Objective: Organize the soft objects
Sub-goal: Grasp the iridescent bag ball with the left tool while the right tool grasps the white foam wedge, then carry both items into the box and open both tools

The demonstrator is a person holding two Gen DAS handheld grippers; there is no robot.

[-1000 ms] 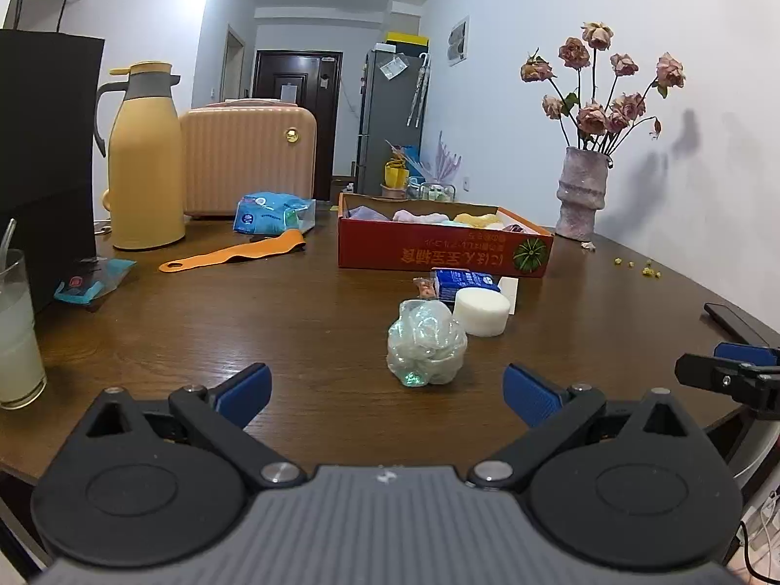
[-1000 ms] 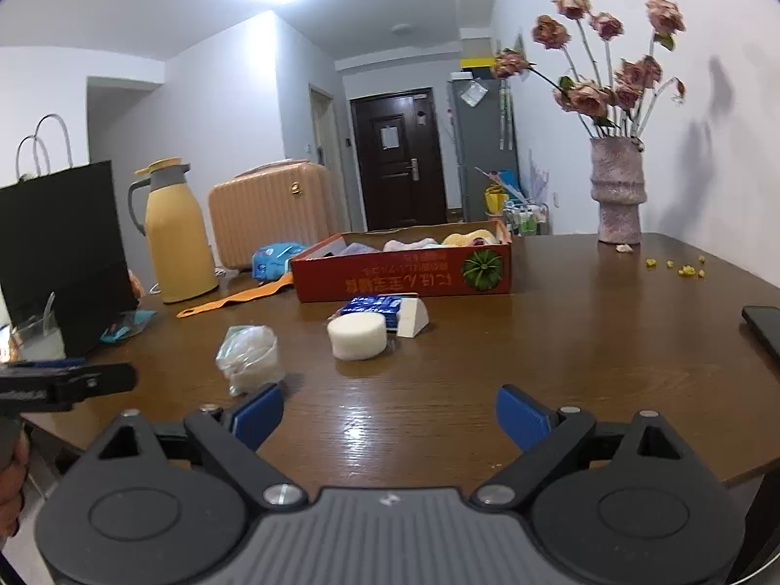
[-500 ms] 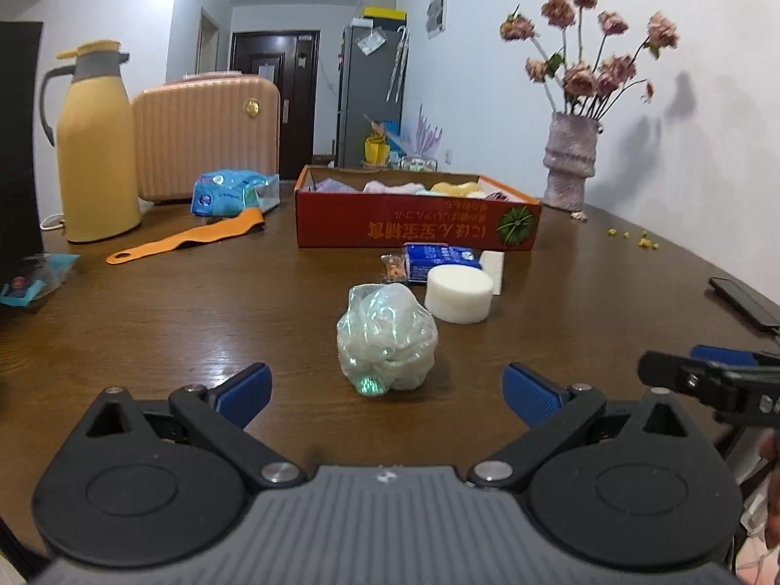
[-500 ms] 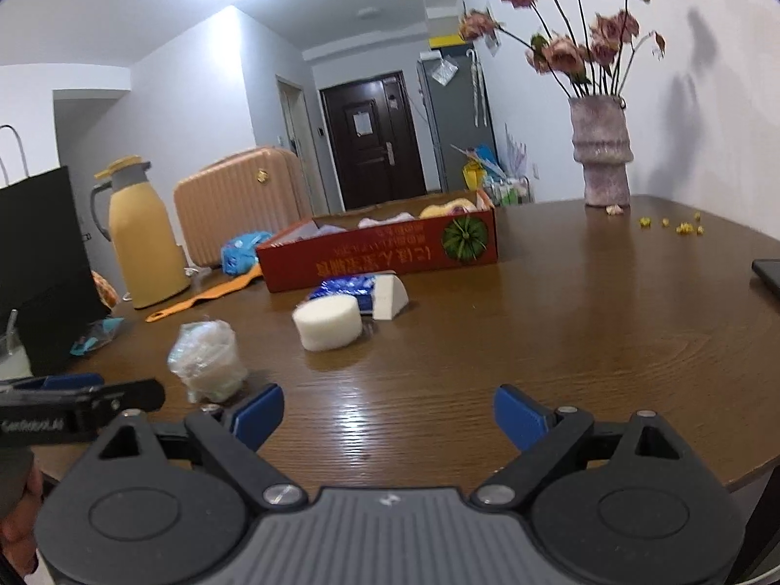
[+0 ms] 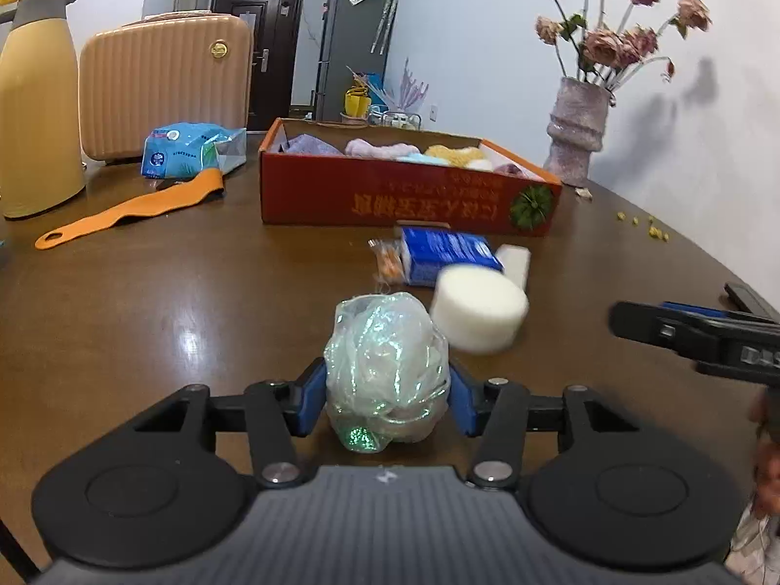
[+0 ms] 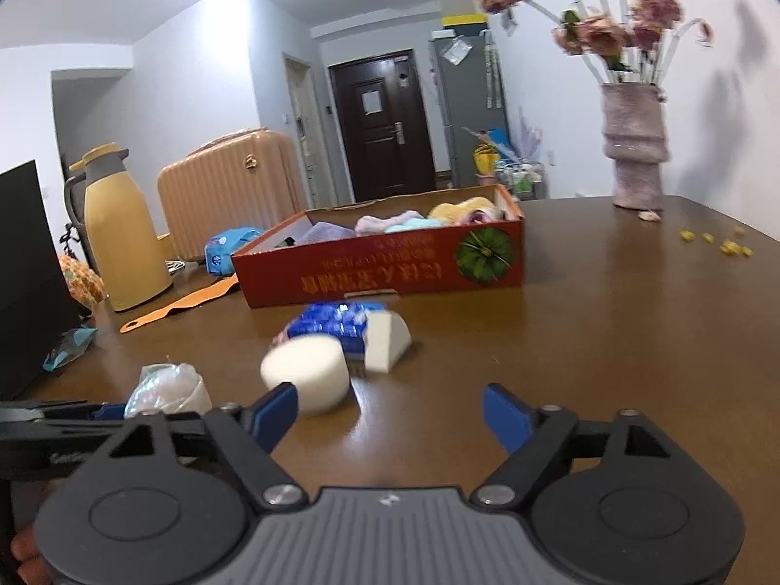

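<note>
- One yellow jug (image 5: 34, 97) is standing at the far left of the brown table (image 5: 195, 292), with one peach suitcase (image 5: 165, 83) sitting just beside it.
- One orange strap (image 5: 131, 209) is lying flat in front of the suitcase, and one blue packet (image 5: 190, 148) is resting near its far end.
- The left gripper (image 5: 387, 397) is closing its two blue fingers (image 5: 309, 402) on one crinkly plastic-wrapped ball (image 5: 387, 370), one finger pressing each side; the ball is sitting low over the table near its front edge, and contact underneath is hard to judge.
- One red box (image 5: 404, 195) is standing behind it, mid-table, holding several soft cloths in purple, pink, blue and yellow; their exact number is unclear.
- One small orange packet (image 5: 387, 263), one blue packet of tissues (image 5: 446, 256), one white wedge sponge (image 5: 516, 263) and one white round sponge (image 5: 480, 309) are clustering between the box and the ball.
- The right gripper (image 6: 390, 414) is hovering with its two fingers (image 6: 504, 419) spread wide apart and gripping nothing; the round sponge (image 6: 307, 373) is showing just past its left finger.
- One pale vase (image 5: 577, 131) is holding dried roses at the far right, with a few yellow crumbs (image 5: 643, 224) scattered near it.
</note>
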